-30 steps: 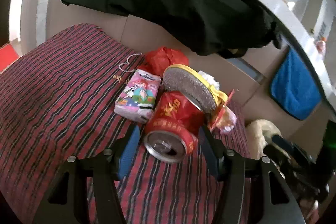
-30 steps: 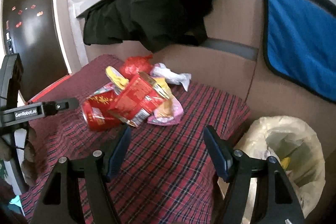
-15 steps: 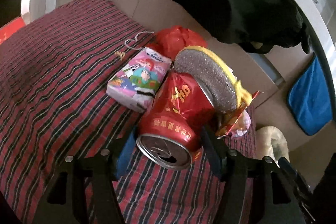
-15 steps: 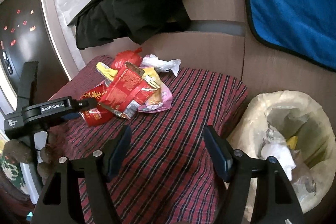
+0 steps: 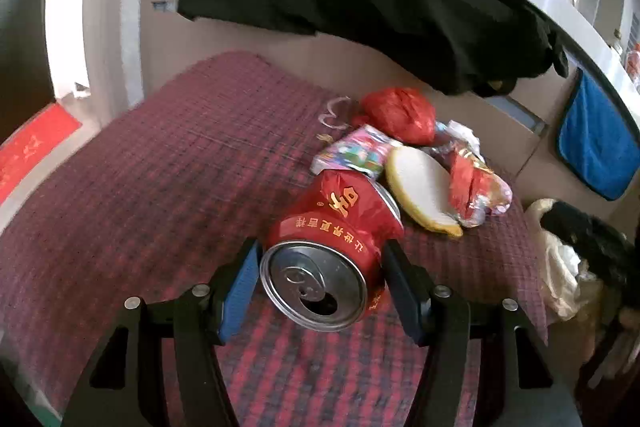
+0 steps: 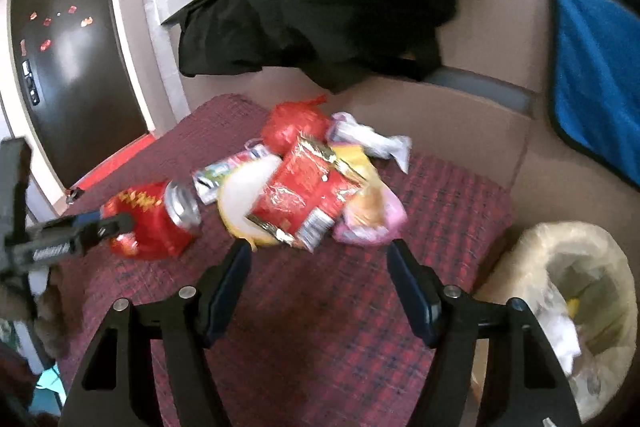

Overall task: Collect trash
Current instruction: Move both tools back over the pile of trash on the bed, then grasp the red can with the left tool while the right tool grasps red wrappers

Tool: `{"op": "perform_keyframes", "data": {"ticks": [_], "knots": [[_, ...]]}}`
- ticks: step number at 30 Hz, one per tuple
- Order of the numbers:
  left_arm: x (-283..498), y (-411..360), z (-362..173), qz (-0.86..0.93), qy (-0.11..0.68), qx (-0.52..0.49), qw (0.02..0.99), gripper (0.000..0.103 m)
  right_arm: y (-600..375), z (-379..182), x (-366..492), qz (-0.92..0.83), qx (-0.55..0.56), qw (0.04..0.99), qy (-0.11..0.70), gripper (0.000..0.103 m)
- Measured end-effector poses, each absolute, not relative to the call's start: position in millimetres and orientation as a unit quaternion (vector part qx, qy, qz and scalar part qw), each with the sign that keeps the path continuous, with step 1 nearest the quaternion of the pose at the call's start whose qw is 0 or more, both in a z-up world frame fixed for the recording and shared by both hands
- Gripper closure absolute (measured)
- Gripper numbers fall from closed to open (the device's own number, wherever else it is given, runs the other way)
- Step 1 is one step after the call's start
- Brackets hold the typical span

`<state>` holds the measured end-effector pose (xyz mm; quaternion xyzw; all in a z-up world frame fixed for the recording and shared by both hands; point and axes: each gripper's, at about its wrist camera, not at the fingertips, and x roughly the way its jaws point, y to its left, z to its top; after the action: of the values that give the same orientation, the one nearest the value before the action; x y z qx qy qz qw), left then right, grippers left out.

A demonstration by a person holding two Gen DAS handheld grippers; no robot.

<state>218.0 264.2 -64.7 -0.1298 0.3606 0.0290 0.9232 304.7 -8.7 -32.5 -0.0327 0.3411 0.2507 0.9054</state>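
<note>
The left gripper (image 5: 320, 279) is clamping a dented red can (image 5: 332, 247) low in the centre of its view, both pads pressing its sides and the opened top facing the camera, probably to carry it to the bin (image 6: 576, 307) at lower right. The right gripper (image 6: 320, 291) is hanging with jaws apart and empty over the plaid cloth (image 6: 320, 327), just short of the wrappers (image 6: 312, 187) at centre. Bare cloth is lying between pile and bin.
</note>
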Motion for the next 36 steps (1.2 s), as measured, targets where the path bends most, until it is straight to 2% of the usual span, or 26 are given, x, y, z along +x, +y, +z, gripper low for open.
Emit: {"op": "perform_keyframes", "data": {"ticks": [11,24,27,29,30,36], "knots": [[200,296,-68,0.0,0.33,-0.177,0.927,0.041,34,-77,380,0.223,0.051,0.877,0.421,0.036],[193,310,-71,0.002,0.304,-0.223,0.926,0.041,87,-90,377,0.234,-0.087,0.874,0.417,0.038],[189,308,-66,0.004,0.294,-0.219,0.93,0.041,81,-84,373,0.237,-0.085,0.879,0.405,0.052],[186,307,-62,0.006,0.289,-0.214,0.933,0.041,71,-79,371,0.245,-0.062,0.878,0.408,0.079],[184,307,-60,0.007,0.287,-0.211,0.934,0.04,64,-75,369,0.246,-0.052,0.878,0.407,0.084],[175,305,-59,0.038,0.28,-0.202,0.938,0.04,32,-58,337,0.272,-0.026,0.876,0.398,0.089]]}}
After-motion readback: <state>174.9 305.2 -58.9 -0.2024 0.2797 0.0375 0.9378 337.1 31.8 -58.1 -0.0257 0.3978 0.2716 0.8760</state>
